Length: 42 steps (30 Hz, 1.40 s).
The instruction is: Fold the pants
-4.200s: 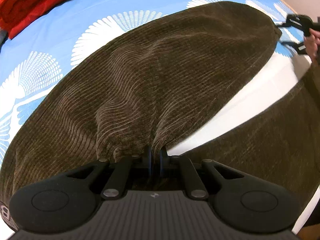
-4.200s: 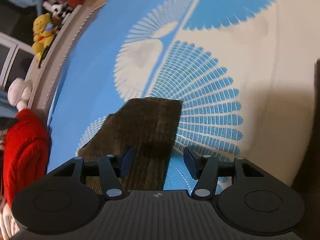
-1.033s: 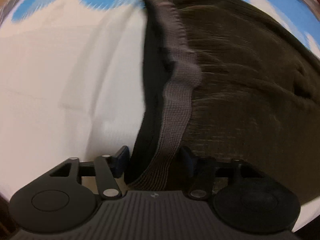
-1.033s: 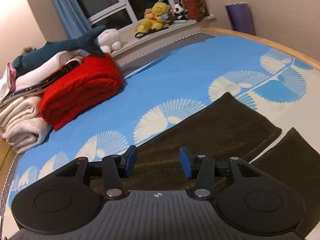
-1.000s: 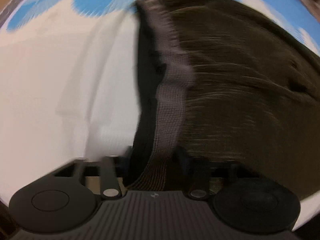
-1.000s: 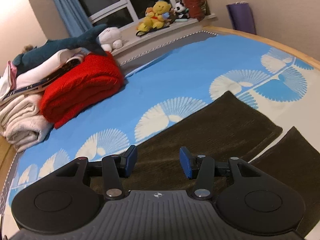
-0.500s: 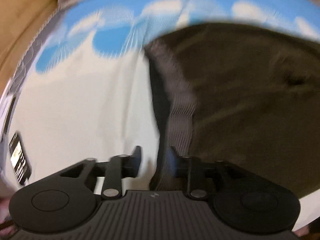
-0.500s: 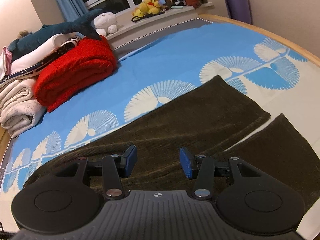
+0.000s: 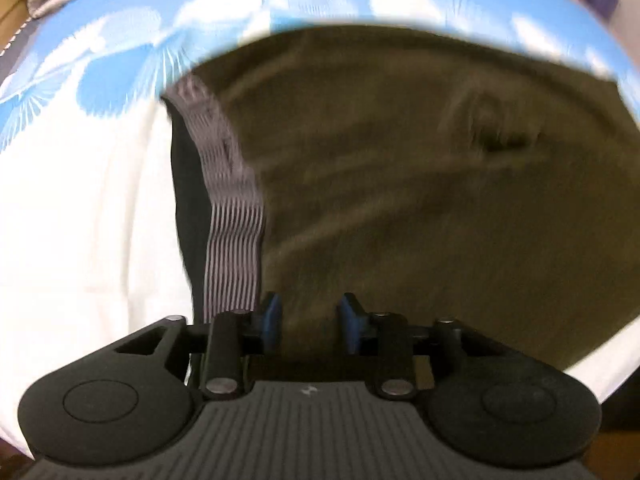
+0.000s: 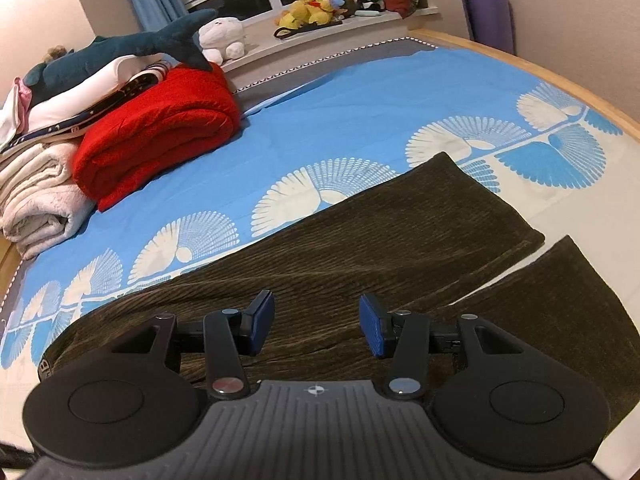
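Dark brown corduroy pants lie flat on the bed, both legs spread toward the right with a narrow gap between them. In the left wrist view the pants fill the frame, with the grey ribbed waistband running down the left side. My left gripper is open, just right of the waistband, holding nothing. My right gripper is open and empty above the upper part of the legs.
A blue and white fan-patterned sheet covers the bed. A folded red blanket, pale folded bedding and a plush shark sit at the far left. Stuffed toys line the windowsill. The wooden bed frame curves at right.
My left gripper has opened and shifted right off the waistband. My right gripper has pulled back and dipped, showing more of the pants.
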{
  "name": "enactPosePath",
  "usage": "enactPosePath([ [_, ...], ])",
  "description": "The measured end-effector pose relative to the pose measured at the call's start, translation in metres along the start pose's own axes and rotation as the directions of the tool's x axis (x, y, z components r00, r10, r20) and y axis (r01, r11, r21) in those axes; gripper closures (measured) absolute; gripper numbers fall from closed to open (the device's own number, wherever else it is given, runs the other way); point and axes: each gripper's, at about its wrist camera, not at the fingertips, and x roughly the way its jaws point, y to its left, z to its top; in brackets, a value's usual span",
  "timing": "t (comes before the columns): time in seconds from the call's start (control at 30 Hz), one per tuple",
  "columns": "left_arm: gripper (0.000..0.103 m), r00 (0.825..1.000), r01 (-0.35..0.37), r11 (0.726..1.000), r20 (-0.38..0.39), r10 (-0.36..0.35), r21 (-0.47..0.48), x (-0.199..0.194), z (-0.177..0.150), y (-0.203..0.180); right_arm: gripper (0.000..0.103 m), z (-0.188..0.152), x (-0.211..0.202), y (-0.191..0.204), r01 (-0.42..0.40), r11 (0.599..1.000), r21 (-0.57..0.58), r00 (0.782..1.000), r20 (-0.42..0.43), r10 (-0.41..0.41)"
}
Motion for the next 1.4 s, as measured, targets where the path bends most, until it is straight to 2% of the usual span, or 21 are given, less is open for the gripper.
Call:
enactPosePath([
  [0.17,0.061,0.996,-0.045,0.998,0.075,0.048,-0.043,0.001,0.028,-0.002,0.054,0.003,0.006,0.003,0.02,0.999,-0.047,1.0,0.005,-0.019],
  [0.3,0.06,0.985,-0.011,0.995,0.173,0.028,-0.098,-0.007,0.055,-0.007,0.054,0.004,0.01,0.007,0.03,0.996,-0.082,0.999,0.013,-0.029],
  [0.37,0.058,0.973,0.019,0.992,0.232,0.01,-0.121,-0.015,0.065,-0.016,0.054,0.003,0.011,0.011,0.05,0.992,-0.116,0.998,0.035,-0.046],
  [0.43,0.052,0.957,0.028,0.991,0.291,0.011,-0.128,-0.023,0.075,-0.025,0.054,0.003,0.013,0.015,0.064,0.988,-0.138,0.997,0.051,-0.058],
  [0.57,0.051,0.938,0.032,0.994,0.346,0.006,-0.104,-0.027,0.089,-0.042,0.054,0.005,0.019,0.023,0.061,0.985,-0.159,0.997,0.06,-0.052],
  [0.7,0.052,0.943,0.064,0.99,0.332,-0.018,-0.128,-0.021,0.103,-0.044,0.054,0.007,0.023,0.032,0.047,0.983,-0.18,0.997,0.061,-0.037],
  [0.77,0.056,0.949,0.057,0.987,0.317,-0.007,-0.152,-0.018,0.104,-0.043,0.054,0.009,0.024,0.037,0.044,0.982,-0.186,0.997,0.069,-0.032],
  [0.8,0.068,0.952,0.061,0.984,0.307,-0.006,-0.17,-0.016,0.105,-0.039,0.054,0.01,0.023,0.038,0.043,0.982,-0.184,0.997,0.076,-0.03],
  [0.83,0.084,0.955,0.065,0.978,0.296,-0.003,-0.198,-0.015,0.106,-0.034,0.054,0.011,0.024,0.04,0.04,0.983,-0.18,0.997,0.077,-0.026],
  [0.9,0.098,0.964,0.055,0.963,0.265,0.017,-0.264,-0.01,0.107,-0.021,0.056,0.013,0.026,0.043,0.042,0.984,-0.175,0.997,0.068,-0.031],
  [0.93,0.1,0.966,0.045,0.954,0.255,0.033,-0.295,-0.009,0.107,-0.015,0.059,0.013,0.027,0.044,0.052,0.983,-0.174,0.997,0.066,-0.041],
  [1.0,0.102,0.968,0.04,0.939,0.247,0.049,-0.342,-0.008,0.108,-0.006,0.081,0.015,0.029,0.045,0.061,0.984,-0.167,0.997,0.06,-0.051],
  [1.07,0.102,0.97,0.06,0.915,0.241,0.042,-0.399,-0.008,0.11,0.004,0.098,0.018,0.031,0.044,0.051,0.989,-0.137,0.998,0.048,-0.045],
  [1.17,0.102,0.979,0.122,0.856,0.2,-0.022,-0.503,0.0,0.124,0.018,0.1,0.019,0.035,0.043,0.044,0.993,-0.108,0.999,0.029,-0.042],
  [1.23,0.102,0.981,0.127,0.834,0.195,-0.024,-0.538,0.005,0.142,0.026,0.1,0.019,0.04,0.045,0.038,0.994,-0.103,0.999,0.004,-0.038],
  [1.33,0.101,0.971,0.118,0.839,0.24,0.015,-0.531,0.01,0.17,0.03,0.099,0.017,0.045,0.052,0.01,0.993,-0.121,1.0,-0.022,-0.012],
  [1.4,0.1,0.952,0.11,0.858,0.3,0.054,-0.502,0.019,0.183,0.031,0.098,0.017,0.046,0.057,-0.003,0.99,-0.144,1.0,-0.024,0.0],
])
